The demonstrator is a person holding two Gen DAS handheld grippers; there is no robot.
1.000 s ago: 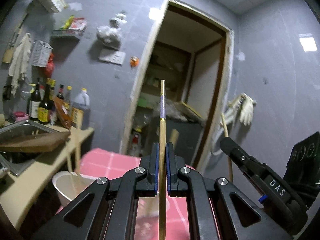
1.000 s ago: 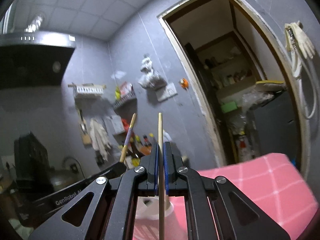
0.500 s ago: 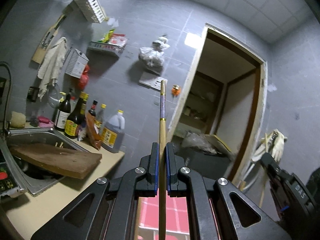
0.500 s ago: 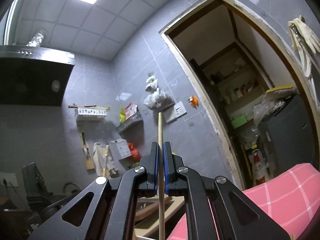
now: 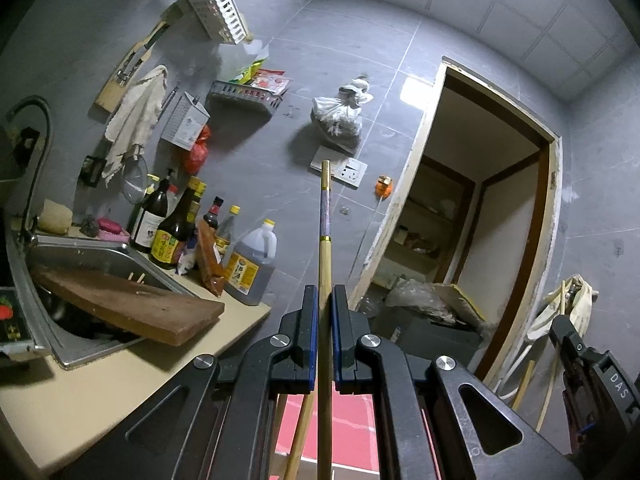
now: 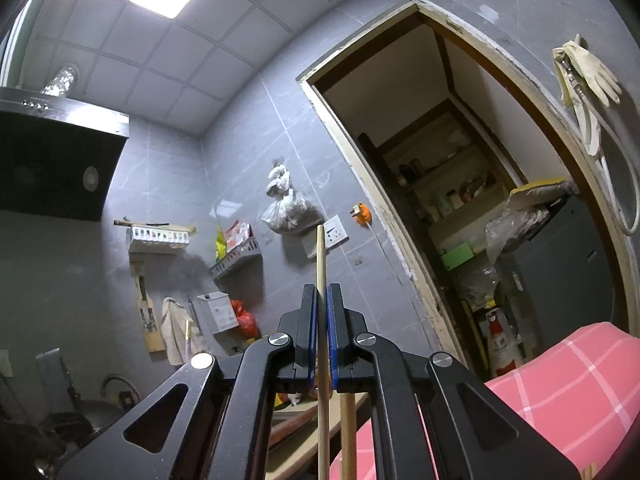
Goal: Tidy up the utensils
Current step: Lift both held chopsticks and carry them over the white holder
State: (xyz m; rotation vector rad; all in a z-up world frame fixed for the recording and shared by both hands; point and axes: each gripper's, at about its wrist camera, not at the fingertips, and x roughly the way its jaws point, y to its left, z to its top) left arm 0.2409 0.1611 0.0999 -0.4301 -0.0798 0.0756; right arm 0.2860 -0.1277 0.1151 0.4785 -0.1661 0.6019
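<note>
My left gripper (image 5: pixel 324 300) is shut on a yellow chopstick (image 5: pixel 324 240) with a purple band, which stands upright between the blue pads. More wooden sticks (image 5: pixel 300 432) show below the jaws. At the right edge of the left wrist view the right gripper (image 5: pixel 576 344) comes in, with a pale stick (image 5: pixel 524 384) below it. In the right wrist view my right gripper (image 6: pixel 321 300) is shut on a plain wooden chopstick (image 6: pixel 321 264), also upright. A thicker wooden stick (image 6: pixel 348 432) rises behind the jaws. A white slotted utensil holder (image 5: pixel 216 10) hangs high on the wall.
A steel sink (image 5: pixel 92 252) with a wooden board (image 5: pixel 128 304) across it sits left, bottles (image 5: pixel 176 228) behind it on the beige counter (image 5: pixel 100 380). A pink checked cloth (image 6: pixel 560 380) covers a surface below. An open doorway (image 5: pixel 472 220) and range hood (image 6: pixel 52 164) are in view.
Both views have swung upward and left: the sink, counter and wall racks came into the left view and the white bowl dropped out of sight. Both grippers kept their chopsticks.
</note>
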